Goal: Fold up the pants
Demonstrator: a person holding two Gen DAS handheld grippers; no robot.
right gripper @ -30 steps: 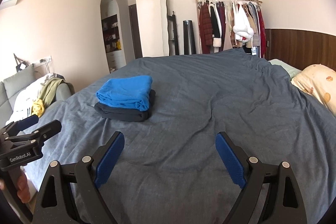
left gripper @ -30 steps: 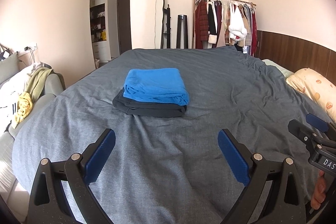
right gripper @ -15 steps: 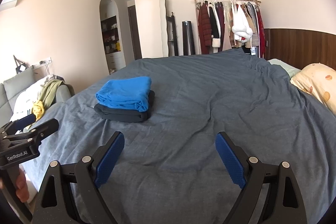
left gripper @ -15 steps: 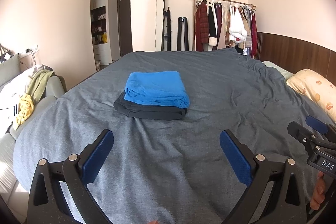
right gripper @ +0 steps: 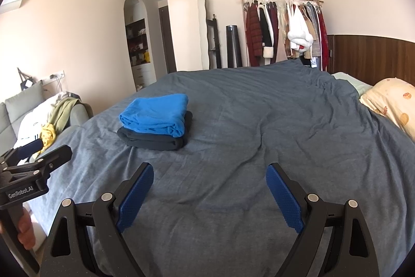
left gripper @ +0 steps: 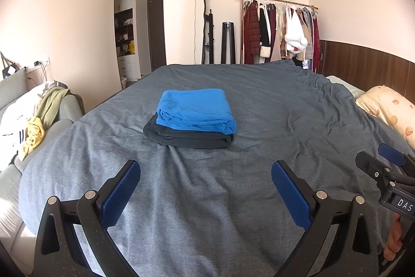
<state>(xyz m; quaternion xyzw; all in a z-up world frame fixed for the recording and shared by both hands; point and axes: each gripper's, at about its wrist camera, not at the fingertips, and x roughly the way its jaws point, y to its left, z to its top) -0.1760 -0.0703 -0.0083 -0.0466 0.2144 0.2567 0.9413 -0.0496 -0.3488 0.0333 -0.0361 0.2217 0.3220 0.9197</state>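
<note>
We hold 2 grippers above the near edge of the bed (left gripper: 285, 108), both tilted slightly downward and side by side.

1. Left gripper (left gripper: 205, 195): jaws spread wide, nothing between the pads, only the grey cover below.
2. Right gripper (right gripper: 210, 195): jaws likewise spread wide and empty. Its body also shows at the right edge of the left view.
3. Blue pants (left gripper: 195, 110): folded into a compact rectangle, lying on top of the dark pants (left gripper: 186, 138), which are also folded. The stack sits left of centre on the bed, well apart from both grippers.

Change over the last second: almost none. The stack sits marginally lower in the left view than it did 1 second ago, a small drift of the camera. Jaw spread is unchanged on both sides, and the stack has kept its shape and place.

Meaning for the task: we judge the folding complete. Both garments are stacked, no loose pants lie on the cover, and both grippers are clear. A further garment, if any, would have to come from outside these views.
</note>
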